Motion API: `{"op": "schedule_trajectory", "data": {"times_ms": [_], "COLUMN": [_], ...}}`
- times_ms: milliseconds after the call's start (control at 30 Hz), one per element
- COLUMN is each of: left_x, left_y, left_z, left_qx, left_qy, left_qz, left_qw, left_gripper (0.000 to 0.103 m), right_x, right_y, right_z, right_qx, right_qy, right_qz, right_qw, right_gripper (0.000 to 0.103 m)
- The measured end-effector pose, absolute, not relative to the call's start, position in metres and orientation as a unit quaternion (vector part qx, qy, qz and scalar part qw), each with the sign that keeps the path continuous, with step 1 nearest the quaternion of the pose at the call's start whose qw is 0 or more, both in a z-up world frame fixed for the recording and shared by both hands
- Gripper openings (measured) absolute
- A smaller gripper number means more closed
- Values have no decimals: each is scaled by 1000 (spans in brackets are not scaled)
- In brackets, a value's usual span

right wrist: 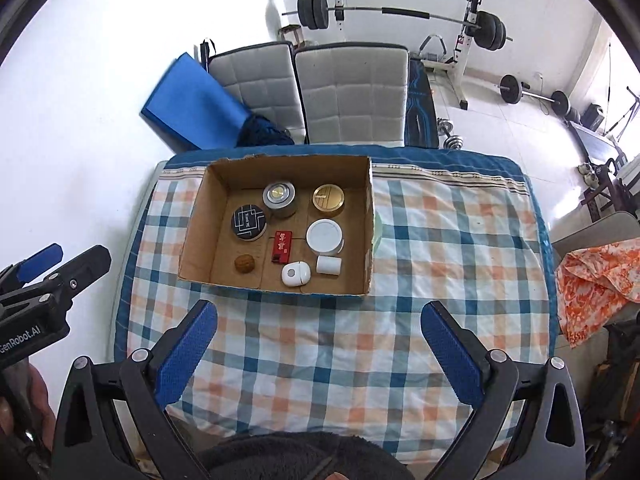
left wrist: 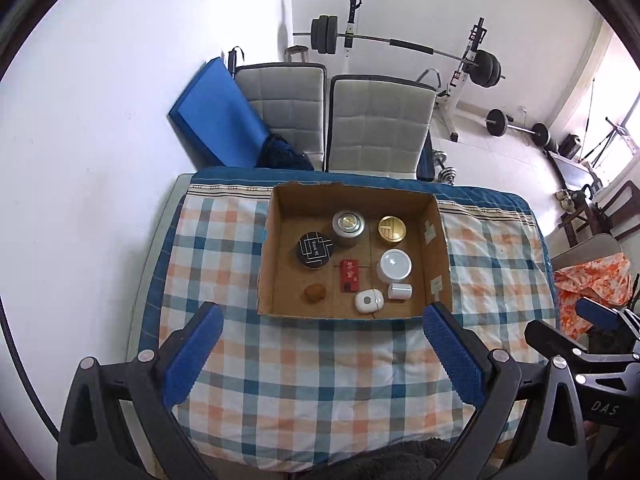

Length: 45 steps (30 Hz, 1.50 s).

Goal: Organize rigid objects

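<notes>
Hovering over the checked cloth just in front of the cardboard box (right wrist: 370,216), the left gripper (left wrist: 322,354) and right gripper (right wrist: 318,346) both stand spread wide, holding nothing. Inside the box sit the rigid pieces: black tin (right wrist: 249,222), silver tin (right wrist: 279,199), gold tin (right wrist: 328,199), white jar (right wrist: 325,237), red packet (right wrist: 281,246), walnut (right wrist: 244,263). The tins look stiff, light and likely slick; best pinched across their round sides, the walnut gently

Two grey chairs (left wrist: 376,120), a blue mat (left wrist: 216,112), a barbell (left wrist: 400,44) behind.
</notes>
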<state>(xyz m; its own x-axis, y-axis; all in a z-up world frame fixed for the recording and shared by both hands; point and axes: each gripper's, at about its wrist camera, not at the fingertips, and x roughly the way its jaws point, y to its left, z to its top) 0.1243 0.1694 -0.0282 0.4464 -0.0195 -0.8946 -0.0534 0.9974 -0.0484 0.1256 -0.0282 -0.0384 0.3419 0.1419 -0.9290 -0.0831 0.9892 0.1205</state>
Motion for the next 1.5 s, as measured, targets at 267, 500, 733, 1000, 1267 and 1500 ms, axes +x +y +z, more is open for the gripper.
{"op": "schedule_trajectory", "data": {"times_ms": [267,500,733,1000,1267,1500], "left_x": [102,91,87,88,90,93], "left_y": [162,157,158,153,151,149], "left_z": [-9,-4,-4,-9,-8,-6], "left_qx": [-40,-45,-48,-41,-40,-39], "left_qy": [516,515,515,518,517,514], "left_qz": [4,-3,-2,3,-3,-5], "left_qw": [855,856,856,854,855,857], "left_gripper": [103,103,103,103,103,103], "right_x": [104,100,98,97,95,96], "right_y": [-39,-46,-46,-45,-48,-51], "right_z": [-9,1,4,5,7,12], "right_qx": [28,31,28,22,17,16], "right_qy": [555,547,542,538,531,522], "right_qz": [62,54,50,39,31,19], "right_qw": [829,835,838,842,847,852], "right_gripper": [103,103,103,103,103,103]}}
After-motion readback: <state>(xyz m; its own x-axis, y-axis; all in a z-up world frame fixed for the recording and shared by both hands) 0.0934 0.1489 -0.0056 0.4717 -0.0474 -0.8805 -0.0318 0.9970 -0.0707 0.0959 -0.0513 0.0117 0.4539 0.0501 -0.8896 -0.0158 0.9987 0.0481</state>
